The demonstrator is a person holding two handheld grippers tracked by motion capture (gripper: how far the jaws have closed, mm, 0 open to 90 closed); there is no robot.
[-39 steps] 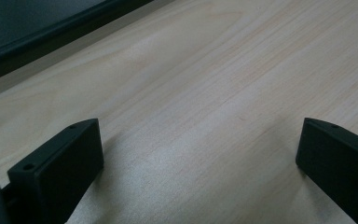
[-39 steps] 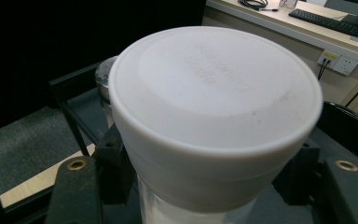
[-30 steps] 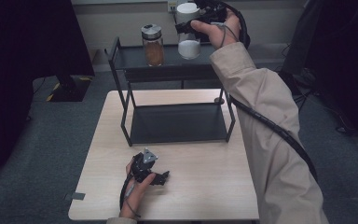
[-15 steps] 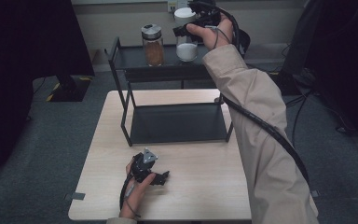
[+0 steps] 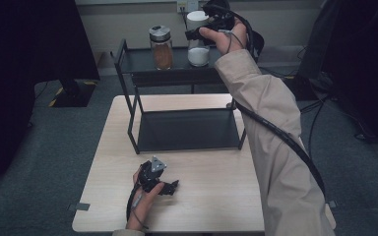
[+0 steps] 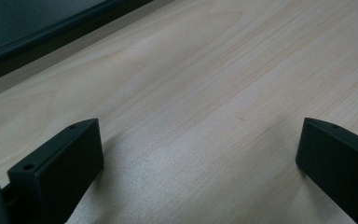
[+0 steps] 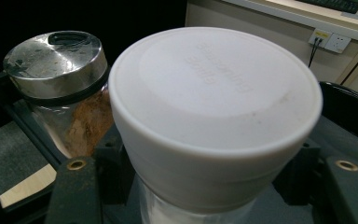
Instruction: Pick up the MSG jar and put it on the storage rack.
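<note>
Grip: my right gripper [image 5: 195, 33] clamped under the white-lidded jar [image 5: 198, 37]'s lid | Place: top shelf [image 5: 138, 61], beside spice jar [image 5: 161, 47] | Handling: likely rigid, smooth, slippery; hold the neck.

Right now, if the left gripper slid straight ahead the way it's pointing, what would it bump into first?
Probably the black shelf rack. The left gripper is open, with bare wooden table ahead, then the rack's bottom edge, though depth is hard to judge.
</note>
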